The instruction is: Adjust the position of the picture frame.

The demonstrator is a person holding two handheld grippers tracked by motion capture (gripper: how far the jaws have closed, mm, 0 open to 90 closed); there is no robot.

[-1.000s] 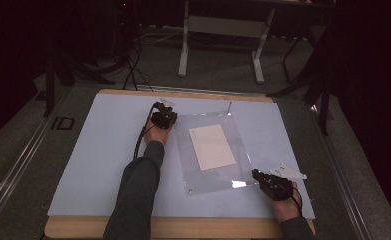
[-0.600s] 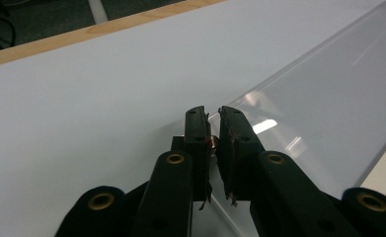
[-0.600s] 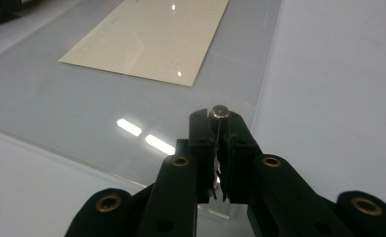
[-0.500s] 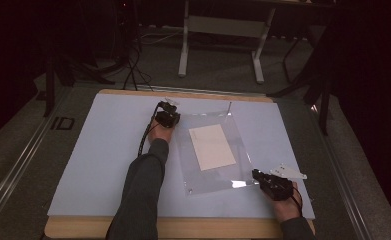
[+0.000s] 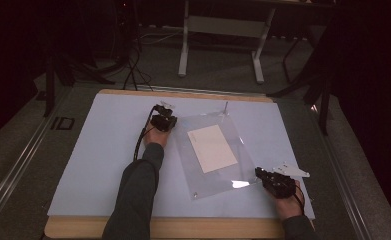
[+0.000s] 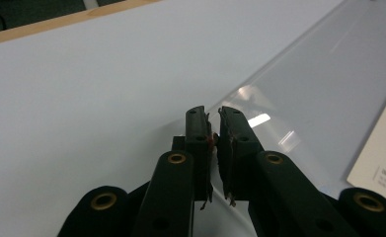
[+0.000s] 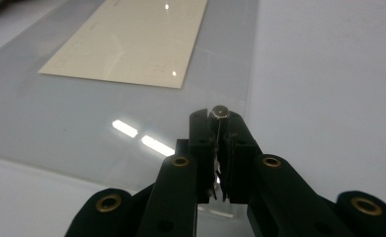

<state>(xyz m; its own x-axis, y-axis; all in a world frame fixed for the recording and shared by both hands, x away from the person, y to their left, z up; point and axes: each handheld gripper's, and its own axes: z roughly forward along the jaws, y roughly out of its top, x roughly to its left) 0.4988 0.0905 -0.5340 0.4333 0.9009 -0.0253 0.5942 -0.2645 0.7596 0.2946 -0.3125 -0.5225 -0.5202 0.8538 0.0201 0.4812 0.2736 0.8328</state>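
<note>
The clear plastic sheet lies flat on the bench, a cream card under it. The right gripper is clamped on a small metal stud at the sheet's near corner. The left gripper sits at the opposite edge — jaws nearly closed on the sheet's thin edge, a narrow slit between them.

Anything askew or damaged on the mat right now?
The clear plastic sheet lies rotated against the pale blue mat, edges not parallel, with the cream paper card tilted along with it. Reddish frayed bits show on the left gripper pads. No spills.
</note>
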